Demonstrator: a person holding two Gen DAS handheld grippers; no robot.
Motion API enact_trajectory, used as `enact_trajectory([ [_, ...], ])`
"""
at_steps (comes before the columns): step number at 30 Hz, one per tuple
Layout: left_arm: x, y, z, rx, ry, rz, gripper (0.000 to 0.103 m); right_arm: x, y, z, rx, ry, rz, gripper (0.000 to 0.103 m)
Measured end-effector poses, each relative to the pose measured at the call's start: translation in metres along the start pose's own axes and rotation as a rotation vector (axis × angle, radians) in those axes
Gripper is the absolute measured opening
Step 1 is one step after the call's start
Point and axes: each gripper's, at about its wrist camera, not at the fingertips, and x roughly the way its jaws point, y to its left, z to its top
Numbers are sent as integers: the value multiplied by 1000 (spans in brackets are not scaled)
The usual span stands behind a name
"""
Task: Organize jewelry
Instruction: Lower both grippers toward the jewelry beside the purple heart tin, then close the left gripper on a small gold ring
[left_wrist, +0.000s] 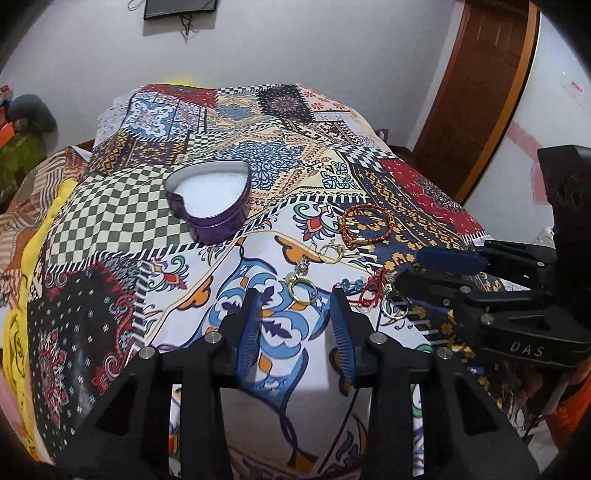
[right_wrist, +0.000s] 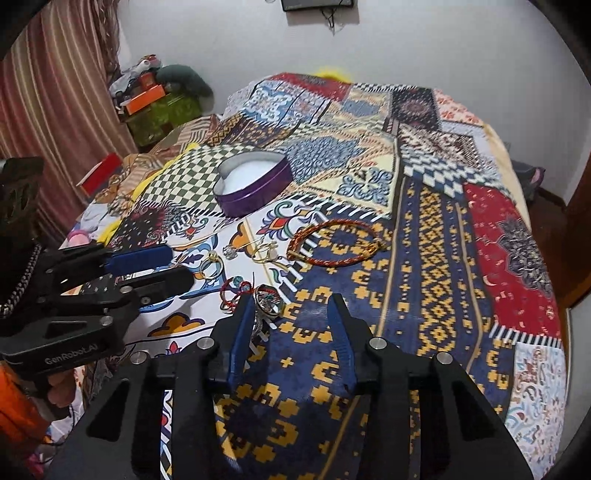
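A purple heart-shaped tin (left_wrist: 208, 201) with a white lining stands open on the patterned cloth; it also shows in the right wrist view (right_wrist: 255, 184). Jewelry lies in front of it: a red-and-gold braided bracelet (left_wrist: 365, 225) (right_wrist: 334, 243), gold rings (left_wrist: 301, 290) (left_wrist: 330, 253) (right_wrist: 211, 266), a red string with blue beads (left_wrist: 364, 290) (right_wrist: 236, 291) and a silver ring (left_wrist: 394, 306) (right_wrist: 266, 301). My left gripper (left_wrist: 295, 299) is open and empty, just short of a gold ring. My right gripper (right_wrist: 290, 302) is open and empty, its left finger beside the silver ring.
The patchwork cloth (right_wrist: 443, 240) covers a bed that drops off at its edges. A striped curtain (right_wrist: 55, 92) and stacked boxes (right_wrist: 155, 103) stand at the left, a wooden door (left_wrist: 480, 92) at the right. A red box (right_wrist: 99, 173) lies at the bed's left side.
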Motion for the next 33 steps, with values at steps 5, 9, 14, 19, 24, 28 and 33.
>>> enact_trajectory([
  [5, 10, 2, 2, 7, 16, 0, 38, 4, 0, 1, 2, 19, 38, 35],
  [9, 16, 3, 0, 11, 24, -3, 37, 10, 1, 3, -10, 32, 51, 34],
  [14, 18, 2, 0, 19, 22, -8, 37, 16, -4, 8, 11, 39, 73, 25],
  [19, 21, 0, 1, 31, 24, -14, 37, 14, -9, 10, 32, 33, 66, 19],
  [24, 25, -3, 6, 45, 31, -21, 37, 10, -16, 9, 47, 31, 47, 19],
  [28, 29, -7, 8, 67, 26, -31, 30, 9, -22, 12, 69, 31, 59, 19],
  [33, 32, -8, 7, 80, 22, -47, 19, 17, -25, 17, 92, 49, 91, 19],
])
